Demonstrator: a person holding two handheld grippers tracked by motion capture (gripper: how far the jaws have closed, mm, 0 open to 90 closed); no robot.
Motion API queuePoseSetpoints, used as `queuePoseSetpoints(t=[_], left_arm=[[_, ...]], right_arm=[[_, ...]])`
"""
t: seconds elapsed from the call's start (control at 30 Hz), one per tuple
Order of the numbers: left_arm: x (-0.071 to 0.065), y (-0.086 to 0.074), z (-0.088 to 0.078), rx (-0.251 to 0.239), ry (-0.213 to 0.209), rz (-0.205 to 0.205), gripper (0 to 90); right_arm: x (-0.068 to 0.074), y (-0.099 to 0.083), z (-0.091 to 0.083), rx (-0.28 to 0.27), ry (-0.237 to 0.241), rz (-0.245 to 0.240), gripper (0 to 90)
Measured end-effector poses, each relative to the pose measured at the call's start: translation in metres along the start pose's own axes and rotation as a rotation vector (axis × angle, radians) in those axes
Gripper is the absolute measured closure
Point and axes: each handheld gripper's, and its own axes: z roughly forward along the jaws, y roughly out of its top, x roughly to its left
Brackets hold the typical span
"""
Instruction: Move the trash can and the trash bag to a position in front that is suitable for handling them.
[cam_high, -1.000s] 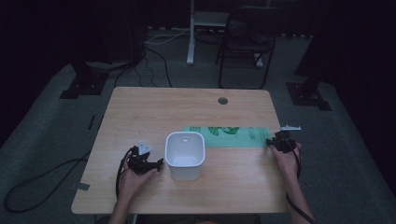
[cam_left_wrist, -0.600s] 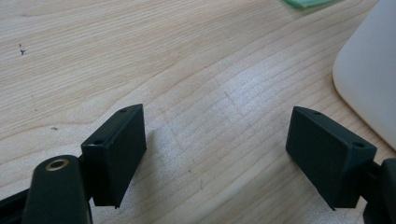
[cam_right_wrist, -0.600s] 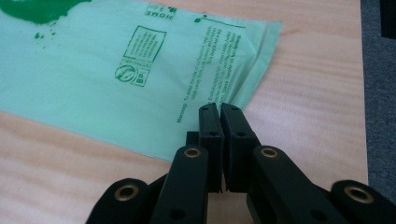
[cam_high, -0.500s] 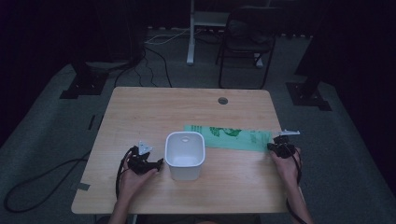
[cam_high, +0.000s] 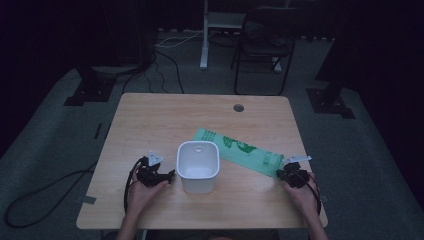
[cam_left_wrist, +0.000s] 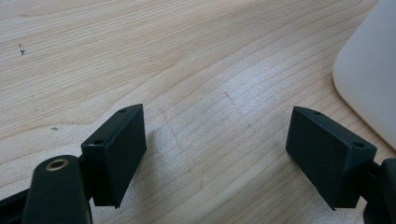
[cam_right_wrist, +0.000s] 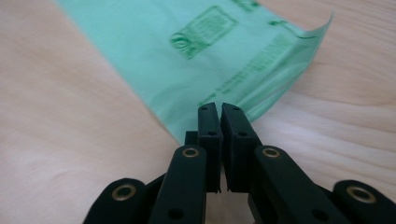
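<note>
A flat green plastic bag (cam_high: 235, 149) (cam_right_wrist: 196, 51) with dark green print lies slantwise on the wooden table (cam_high: 165, 120), behind and to the right of a white bin (cam_high: 198, 165). My right gripper (cam_high: 286, 174) (cam_right_wrist: 219, 112) is at the bag's near right end, its jaws pressed together on the bag's edge. My left gripper (cam_high: 167, 176) (cam_left_wrist: 233, 140) rests low over the bare wood just left of the bin, jaws wide apart with nothing between them. The bin's white wall (cam_left_wrist: 373, 79) shows at the right of the left gripper view.
A round cable hole (cam_high: 238, 107) sits near the table's far edge. Cables trail from both grippers off the near edge. A chair (cam_high: 267, 45) and stand legs are on the floor beyond the table.
My right gripper has moved toward me and slightly left, and the bag's right end has swung nearer with it. The left gripper and bin have stayed put.
</note>
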Motion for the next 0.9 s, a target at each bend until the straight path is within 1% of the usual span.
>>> queuePoseSetpoints(t=[0.07,0.1,0.13,0.17,0.2,0.27,0.3,0.4,0.47,0.6,0.7,0.77,0.83,0.87,0.9], left_arm=[[0.0,0.0,0.0,0.0,0.0,0.0,20.7],[0.0,0.0,0.0,0.0,0.0,0.0,20.7],[0.0,0.0,0.0,0.0,0.0,0.0,20.7],[0.0,0.0,0.0,0.0,0.0,0.0,20.7],[0.0,0.0,0.0,0.0,0.0,0.0,20.7],[0.0,0.0,0.0,0.0,0.0,0.0,20.7],[0.0,0.0,0.0,0.0,0.0,0.0,20.7],[0.0,0.0,0.0,0.0,0.0,0.0,20.7],[0.0,0.0,0.0,0.0,-0.001,0.0,20.7],[0.0,0.0,0.0,0.0,-0.002,0.0,20.7],[0.0,0.0,0.0,0.0,-0.003,0.0,20.7],[0.0,0.0,0.0,0.0,-0.003,0.001,20.7],[0.0,0.0,0.0,0.0,-0.003,0.001,20.7],[0.0,0.0,0.0,0.0,-0.004,0.001,20.7],[0.0,0.0,0.0,0.0,-0.004,0.001,20.7]], right_arm=[[0.009,0.002,-0.002,0.029,0.03,-0.055,84.4],[0.013,0.003,-0.003,0.041,0.046,-0.085,81.1],[0.017,0.004,-0.004,0.046,0.056,-0.112,77.1],[0.021,0.008,-0.006,0.026,0.061,-0.134,70.6],[0.021,0.008,-0.006,0.026,0.061,-0.134,70.6],[0.019,0.016,-0.008,-0.017,0.043,-0.131,65.4],[0.016,0.021,-0.007,-0.038,0.036,-0.129,64.5],[0.003,0.038,0.002,-0.068,0.021,-0.117,63.2],[-0.005,0.048,0.012,-0.076,0.011,-0.122,62.9],[-0.017,0.063,0.033,-0.059,0.014,-0.107,64.5],[-0.021,0.067,0.044,-0.033,0.034,-0.097,65.4],[-0.023,0.066,0.049,-0.017,0.046,-0.098,66.5],[-0.026,0.064,0.049,-0.024,0.064,-0.086,67.3],[-0.027,0.064,0.049,-0.023,0.068,-0.081,68.5],[-0.028,0.063,0.048,-0.021,0.077,-0.078,72.0]])
